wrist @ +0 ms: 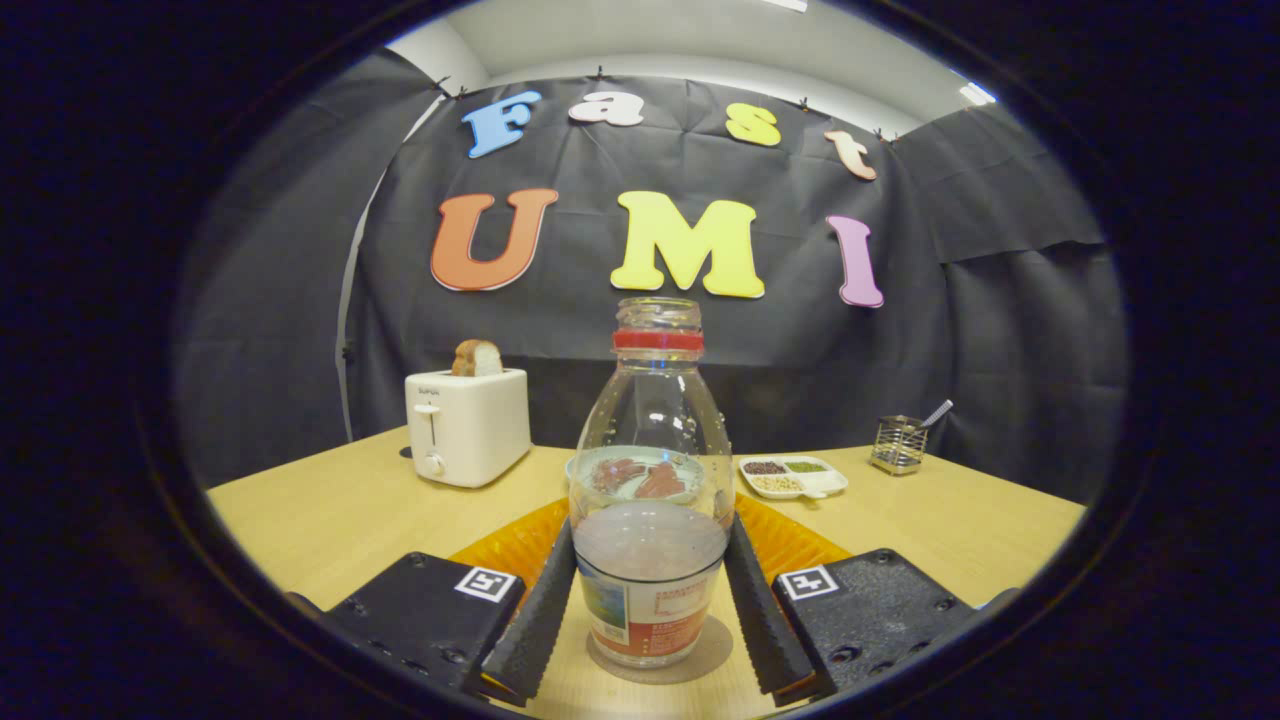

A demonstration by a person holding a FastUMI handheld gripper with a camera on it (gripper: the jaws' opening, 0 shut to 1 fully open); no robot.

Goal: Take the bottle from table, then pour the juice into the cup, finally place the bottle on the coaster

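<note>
The claw [650,600] is seen closed around the bottle [650,480], with one finger pressed against each side of its lower body, just above the label. The bottle is held upright and uncapped, a red ring being visible around its neck; a low level of pale liquid lies in its lower part. Its base appears to rest on, or just over, a round grey coaster [662,662] on the table [330,515] between the fingers; whether they touch cannot be told. An orange mat [520,545] is seen just beyond the fingers, behind the bottle. Through the clear plastic, a plate [640,475] with reddish pieces is made out on the mat. Further back, a white toaster [467,427] with a bread slice [477,358] is placed to the left. To the right, a divided dish [792,477] of grains and a wire holder [898,444] are set.
</note>
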